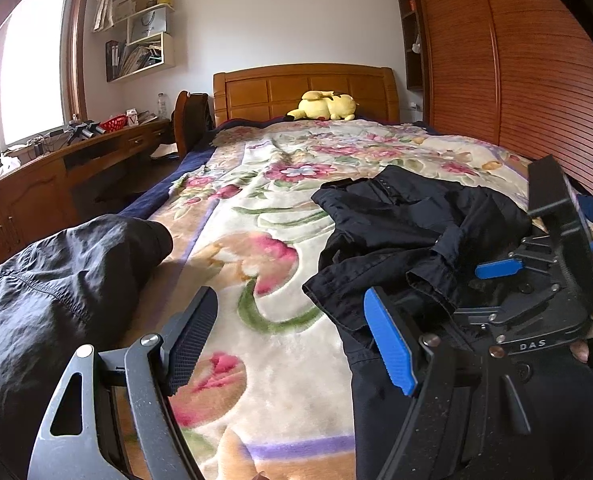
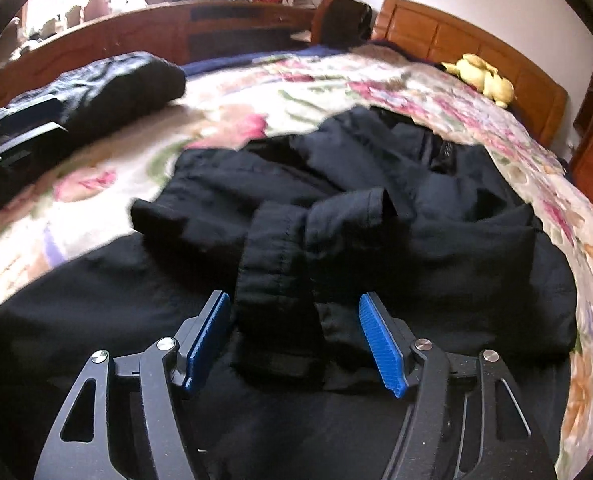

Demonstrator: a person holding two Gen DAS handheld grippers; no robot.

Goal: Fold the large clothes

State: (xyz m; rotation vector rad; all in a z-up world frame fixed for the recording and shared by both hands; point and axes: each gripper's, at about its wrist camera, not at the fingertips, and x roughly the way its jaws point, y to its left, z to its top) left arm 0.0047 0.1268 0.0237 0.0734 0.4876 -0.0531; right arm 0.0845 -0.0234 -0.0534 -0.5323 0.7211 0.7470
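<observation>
A black pair of trousers (image 1: 408, 232) lies crumpled on the floral bed blanket (image 1: 264, 200), at the right of the left wrist view and filling the middle of the right wrist view (image 2: 356, 216). My left gripper (image 1: 292, 340) is open and empty above bare blanket, left of the trousers. My right gripper (image 2: 296, 344) is open, its blue pads either side of a hemmed trouser leg end (image 2: 272, 276), not closed on it. The right gripper also shows at the right in the left wrist view (image 1: 536, 280).
A second dark garment (image 1: 56, 288) lies at the bed's left edge, also in the right wrist view (image 2: 108, 84). A yellow plush toy (image 1: 324, 106) sits by the wooden headboard (image 1: 304, 88). A desk (image 1: 76, 160) runs along the left; a wardrobe (image 1: 516, 60) stands right.
</observation>
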